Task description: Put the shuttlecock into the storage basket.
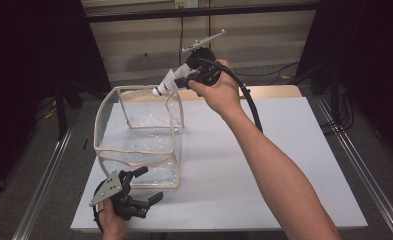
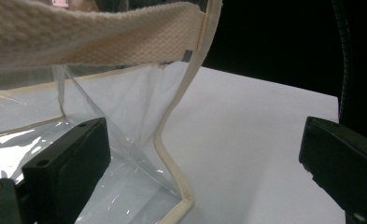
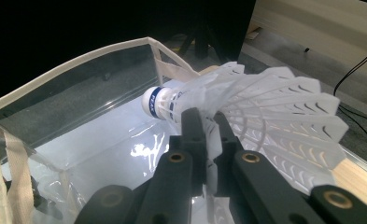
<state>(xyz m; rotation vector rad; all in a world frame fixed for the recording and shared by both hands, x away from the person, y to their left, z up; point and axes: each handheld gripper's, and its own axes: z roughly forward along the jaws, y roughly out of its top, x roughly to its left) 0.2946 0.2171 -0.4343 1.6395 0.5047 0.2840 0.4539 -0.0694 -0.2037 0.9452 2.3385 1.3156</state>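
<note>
In the high view, one clear bag [image 1: 136, 145] is standing open on the white table [image 1: 264, 165]. The right gripper [image 1: 183, 78] is holding one shuttlecock [image 1: 168, 83] above the bag's far right corner. The left gripper [image 1: 146, 185] is waiting spread at the bag's near edge.

In the left gripper view, two parted jaws are flanking the bag's corner seam [image 2: 172, 158].

In the right gripper view, two jaws are pinching the shuttlecock's [image 3: 265, 112] skirt over the bag [image 3: 78, 154].
</note>
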